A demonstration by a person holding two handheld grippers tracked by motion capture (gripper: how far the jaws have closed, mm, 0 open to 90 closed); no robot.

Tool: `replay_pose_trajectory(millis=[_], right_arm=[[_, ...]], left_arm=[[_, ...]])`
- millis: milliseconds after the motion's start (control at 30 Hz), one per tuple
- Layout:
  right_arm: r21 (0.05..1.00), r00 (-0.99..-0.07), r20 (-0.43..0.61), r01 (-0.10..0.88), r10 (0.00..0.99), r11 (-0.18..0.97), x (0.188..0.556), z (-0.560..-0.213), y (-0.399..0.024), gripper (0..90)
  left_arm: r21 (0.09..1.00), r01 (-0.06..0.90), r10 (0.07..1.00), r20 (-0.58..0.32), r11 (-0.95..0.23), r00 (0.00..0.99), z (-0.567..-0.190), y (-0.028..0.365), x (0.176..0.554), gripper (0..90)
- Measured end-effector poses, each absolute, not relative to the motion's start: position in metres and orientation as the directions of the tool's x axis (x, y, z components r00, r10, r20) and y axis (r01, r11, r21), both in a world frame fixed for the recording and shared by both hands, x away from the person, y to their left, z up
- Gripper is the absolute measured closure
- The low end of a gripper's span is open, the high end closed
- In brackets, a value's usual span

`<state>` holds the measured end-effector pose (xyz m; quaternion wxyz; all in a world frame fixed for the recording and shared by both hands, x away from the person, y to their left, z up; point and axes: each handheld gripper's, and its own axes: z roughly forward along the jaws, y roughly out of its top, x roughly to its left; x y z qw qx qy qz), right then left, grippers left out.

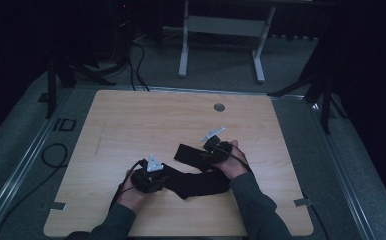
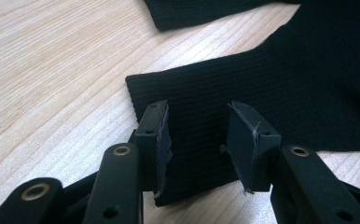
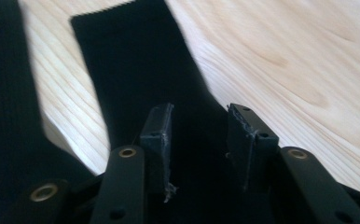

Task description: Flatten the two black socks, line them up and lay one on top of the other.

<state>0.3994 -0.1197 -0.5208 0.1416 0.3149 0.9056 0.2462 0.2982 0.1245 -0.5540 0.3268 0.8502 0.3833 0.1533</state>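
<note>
Black sock point(image 1: 201, 177) lies flat on the wooden table point(image 1: 131, 120), bent in a curve around table centre toward 5 o'clock. One cuff end points to 12 o'clock near the right gripper point(image 1: 212, 151); the other end runs to 8 o'clock, under the left gripper point(image 1: 151, 181).

Left gripper: jaws stand wide. In the left gripper view the ribbed sock end point(image 2: 243, 88) lies between the pads point(image 2: 160, 135), which straddle the fabric without pinching it. A second strip of the sock point(image 2: 201, 11) sits at 12 o'clock in that view, apart from the first.

Right gripper point(image 3: 199, 135): jaws wide apart, over the sock leg point(image 3: 136, 60), cloth between the pads, no squeeze seen. The cuff edge lies at 11 o'clock in the right gripper view, more sock at the 9 o'clock edge.

Both hands come in from 6 o'clock, sleeves grey-green. Grey grommet point(image 1: 219, 107) in the table at 12 o'clock, well apart from the sock.
</note>
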Motion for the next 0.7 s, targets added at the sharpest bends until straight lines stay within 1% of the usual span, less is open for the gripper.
replay_pose_trajectory(millis=[67,200,333,367,433,567,600,700], right_arm=[[0.534,-0.781,-0.078,0.492,0.619,0.688,0.402,-0.524,-0.111,55.8],[0.517,-0.808,-0.065,0.475,0.586,0.712,0.405,-0.529,-0.096,51.5],[0.490,-0.809,-0.053,0.490,0.585,0.721,0.412,-0.537,-0.088,48.9],[0.493,-0.805,-0.032,0.503,0.592,0.710,0.415,-0.539,-0.088,48.6],[0.505,-0.790,-0.001,0.529,0.613,0.682,0.419,-0.540,-0.089,49.0],[0.508,-0.784,-0.013,0.529,0.621,0.680,0.418,-0.540,-0.085,50.3],[0.507,-0.780,-0.013,0.534,0.625,0.677,0.418,-0.540,-0.084,51.9],[0.503,-0.775,-0.018,0.539,0.631,0.676,0.419,-0.539,-0.080,60.4]], left_arm=[[0.674,0.550,0.750,0.010,-0.493,0.661,-0.554,0.124,0.298,58.5],[0.675,0.548,0.748,0.008,-0.493,0.663,-0.554,0.123,0.297,58.3],[0.676,0.547,0.746,0.008,-0.495,0.665,-0.554,0.122,0.297,58.2],[0.676,0.547,0.746,0.007,-0.494,0.666,-0.554,0.122,0.297,58.2],[0.676,0.547,0.746,0.005,-0.493,0.666,-0.554,0.122,0.297,58.1],[0.676,0.549,0.747,0.002,-0.491,0.665,-0.555,0.122,0.297,58.1],[0.676,0.548,0.746,0.004,-0.492,0.666,-0.555,0.122,0.297,58.0],[0.677,0.546,0.745,0.005,-0.494,0.667,-0.555,0.121,0.296,57.9]])
